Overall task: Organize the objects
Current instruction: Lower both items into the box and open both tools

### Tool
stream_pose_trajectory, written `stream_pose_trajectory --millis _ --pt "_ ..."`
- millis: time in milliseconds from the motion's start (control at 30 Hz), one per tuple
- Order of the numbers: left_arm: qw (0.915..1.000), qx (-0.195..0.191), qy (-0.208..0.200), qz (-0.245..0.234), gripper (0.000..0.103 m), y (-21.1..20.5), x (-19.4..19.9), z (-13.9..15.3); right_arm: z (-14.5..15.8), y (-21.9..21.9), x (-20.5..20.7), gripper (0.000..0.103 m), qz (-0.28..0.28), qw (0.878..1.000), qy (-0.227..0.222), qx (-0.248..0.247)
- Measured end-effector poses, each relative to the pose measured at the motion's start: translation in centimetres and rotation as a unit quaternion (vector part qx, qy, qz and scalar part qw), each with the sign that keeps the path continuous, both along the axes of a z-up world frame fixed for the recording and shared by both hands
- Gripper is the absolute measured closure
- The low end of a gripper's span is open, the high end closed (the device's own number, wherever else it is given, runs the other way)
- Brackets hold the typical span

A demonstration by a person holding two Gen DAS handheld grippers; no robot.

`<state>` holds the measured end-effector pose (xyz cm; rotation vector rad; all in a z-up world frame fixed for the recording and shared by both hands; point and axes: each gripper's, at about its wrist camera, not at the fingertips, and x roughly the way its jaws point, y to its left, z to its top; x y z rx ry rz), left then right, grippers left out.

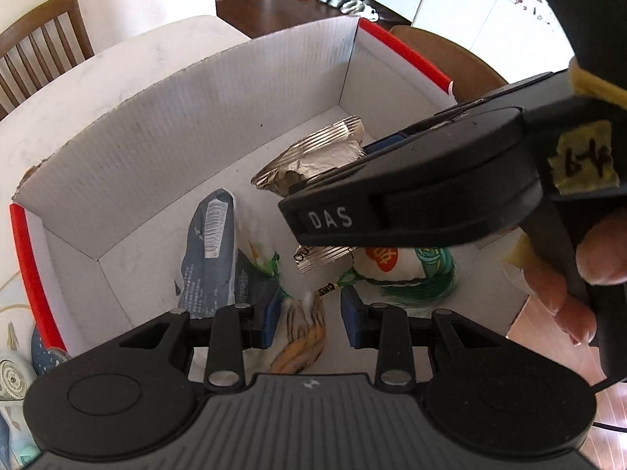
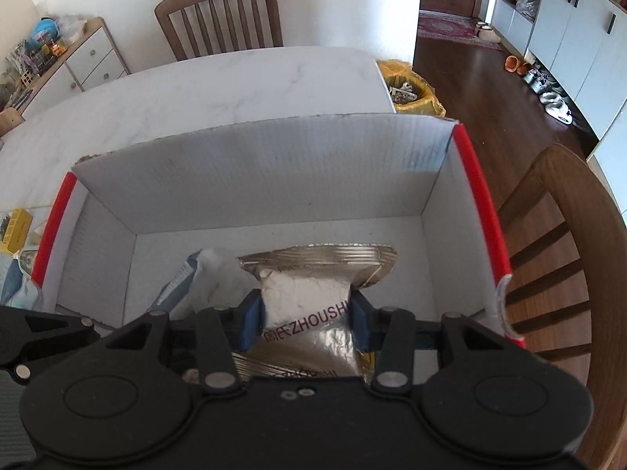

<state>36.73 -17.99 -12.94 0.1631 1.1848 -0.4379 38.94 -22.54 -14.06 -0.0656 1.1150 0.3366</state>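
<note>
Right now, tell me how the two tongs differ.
The right tongs are shut on the silver foil packet printed ZHOUSHI; the left tongs are open and hold nothing. The right tongs hold their packet above the box floor, while the left tongs hang over a striped orange pouch. Both are over the white corrugated box with red edges.

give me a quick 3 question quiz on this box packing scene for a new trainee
1. True or false: the right gripper is shut on the silver foil packet.
2. Where is the left gripper? A) over the white box, open B) over the chair, shut
3. Fill in: the striped tiger-like toy lies on the box ____.

Key: 1 true; 2 A; 3 floor. The blue-grey pouch also lies inside.
</note>
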Motion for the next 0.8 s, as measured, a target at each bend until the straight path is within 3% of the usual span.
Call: stream_pose_trajectory --millis 433,800 --pt "0.9998 0.001 0.011 0.017 0.07 0.8 -0.7 -1.1 0.2 -0.9 0.3 0.055 -0.011 1.0 0.004 0.015" --pt "0.999 -0.01 -0.018 0.04 0.07 2.1 -2.7 0.2 2.2 -1.8 -0.4 0.049 -0.012 0.999 -0.014 0.032"
